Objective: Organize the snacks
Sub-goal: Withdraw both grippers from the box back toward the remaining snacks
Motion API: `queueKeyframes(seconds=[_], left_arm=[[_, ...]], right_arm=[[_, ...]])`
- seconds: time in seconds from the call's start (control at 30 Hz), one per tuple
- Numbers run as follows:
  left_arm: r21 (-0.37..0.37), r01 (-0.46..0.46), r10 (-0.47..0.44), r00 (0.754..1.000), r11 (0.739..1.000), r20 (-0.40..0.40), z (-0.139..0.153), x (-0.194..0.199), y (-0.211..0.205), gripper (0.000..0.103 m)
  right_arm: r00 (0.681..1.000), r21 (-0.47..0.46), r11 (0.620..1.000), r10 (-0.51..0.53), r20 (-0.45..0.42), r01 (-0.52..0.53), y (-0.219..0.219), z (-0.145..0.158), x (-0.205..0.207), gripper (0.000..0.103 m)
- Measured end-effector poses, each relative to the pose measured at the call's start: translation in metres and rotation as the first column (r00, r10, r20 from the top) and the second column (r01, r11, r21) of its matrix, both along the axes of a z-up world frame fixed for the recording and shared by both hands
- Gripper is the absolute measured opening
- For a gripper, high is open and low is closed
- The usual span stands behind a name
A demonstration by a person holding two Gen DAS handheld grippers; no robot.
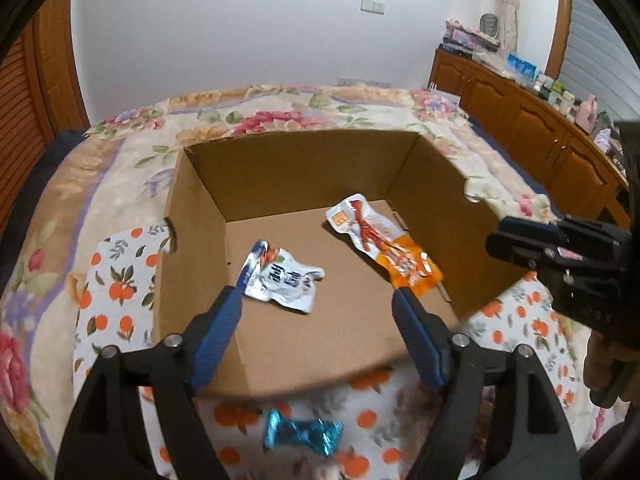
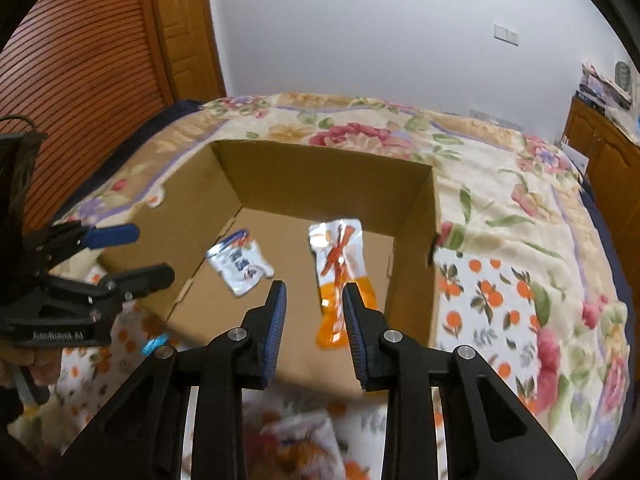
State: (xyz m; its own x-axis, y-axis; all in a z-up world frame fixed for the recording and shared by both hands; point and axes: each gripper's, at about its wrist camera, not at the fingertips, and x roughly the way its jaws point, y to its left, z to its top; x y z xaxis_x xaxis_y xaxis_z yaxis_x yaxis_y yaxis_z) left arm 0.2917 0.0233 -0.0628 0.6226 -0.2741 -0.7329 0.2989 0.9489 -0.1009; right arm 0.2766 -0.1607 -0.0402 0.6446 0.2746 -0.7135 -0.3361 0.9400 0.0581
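An open cardboard box (image 1: 280,164) (image 2: 320,172) stands on the bed. A white and blue snack packet (image 1: 280,278) (image 2: 240,266) and an orange and white snack packet (image 1: 384,246) (image 2: 340,276) lie on its floor. My left gripper (image 1: 318,294) is open and empty above the box's near edge; it also shows in the right wrist view (image 2: 154,250). My right gripper (image 2: 314,292) is open and empty over the near edge; it shows in the left wrist view (image 1: 496,246). A blue foil candy (image 1: 302,432) (image 2: 154,344) lies in front of the box. Another blurred snack (image 2: 304,440) lies below my right gripper.
The box stands on an orange-print cloth (image 1: 116,280) (image 2: 488,300) over a floral bedspread (image 1: 280,112) (image 2: 500,184). Wooden cabinets (image 1: 520,120) with clutter on top run along the right. A slatted wooden door (image 2: 80,60) is at the left.
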Motion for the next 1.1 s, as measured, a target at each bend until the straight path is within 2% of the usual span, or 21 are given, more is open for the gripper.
queueKeyframes(seconds=[0.1, 0.13, 0.2, 0.33, 0.4, 0.5, 0.63, 0.7, 0.8, 0.93, 1.1], left_arm=[[-0.006, -0.006, 0.006, 1.0, 1.0, 0.007, 0.007, -0.026, 0.003, 0.087], [-0.008, -0.01, 0.01, 1.0, 1.0, 0.009, 0.01, -0.037, 0.004, 0.087], [-0.005, -0.01, 0.01, 1.0, 1.0, 0.011, 0.014, -0.056, 0.004, 0.087], [-0.013, -0.012, 0.012, 1.0, 1.0, 0.009, 0.019, -0.088, 0.001, 0.088], [-0.019, -0.016, 0.016, 1.0, 1.0, 0.0, 0.021, -0.101, 0.0, 0.095], [-0.022, -0.038, 0.038, 0.999, 0.999, 0.009, 0.024, -0.121, -0.002, 0.099], [-0.037, -0.043, 0.043, 0.999, 0.998, 0.001, 0.024, -0.143, -0.003, 0.1], [-0.036, -0.048, 0.048, 0.999, 0.998, -0.003, 0.021, -0.152, -0.004, 0.1], [-0.037, -0.053, 0.053, 0.999, 0.998, -0.01, 0.017, -0.163, -0.006, 0.101], [-0.01, -0.056, 0.056, 0.998, 0.998, -0.032, 0.007, -0.172, -0.01, 0.101], [0.035, -0.018, 0.019, 0.999, 0.999, -0.042, -0.006, -0.178, -0.022, 0.101]], right_arm=[[1.0, 0.021, 1.0, -0.003, -0.006, 0.003, -0.008, 0.004, -0.031, 0.038], [1.0, 0.025, 1.0, -0.005, -0.009, 0.006, -0.011, 0.004, -0.041, 0.039], [1.0, 0.029, 1.0, -0.007, -0.012, 0.008, -0.016, 0.004, -0.06, 0.048], [1.0, 0.013, 1.0, -0.012, -0.014, 0.012, -0.025, 0.001, -0.097, 0.054], [1.0, 0.023, 0.999, -0.022, -0.02, 0.023, -0.031, -0.001, -0.111, 0.06], [0.999, 0.053, 0.998, -0.04, -0.029, 0.042, -0.042, -0.005, -0.131, 0.061], [0.998, 0.078, 0.995, -0.056, -0.041, 0.059, -0.052, -0.014, -0.151, 0.065], [0.997, 0.08, 0.995, -0.062, -0.046, 0.065, -0.055, -0.02, -0.159, 0.073], [0.997, 0.07, 0.996, -0.057, -0.044, 0.06, -0.057, -0.023, -0.168, 0.077], [0.997, 0.071, 0.996, -0.046, -0.06, 0.05, -0.056, -0.032, -0.174, 0.077], [0.995, 0.075, 0.997, -0.026, -0.093, 0.033, -0.055, -0.05, -0.175, 0.077]])
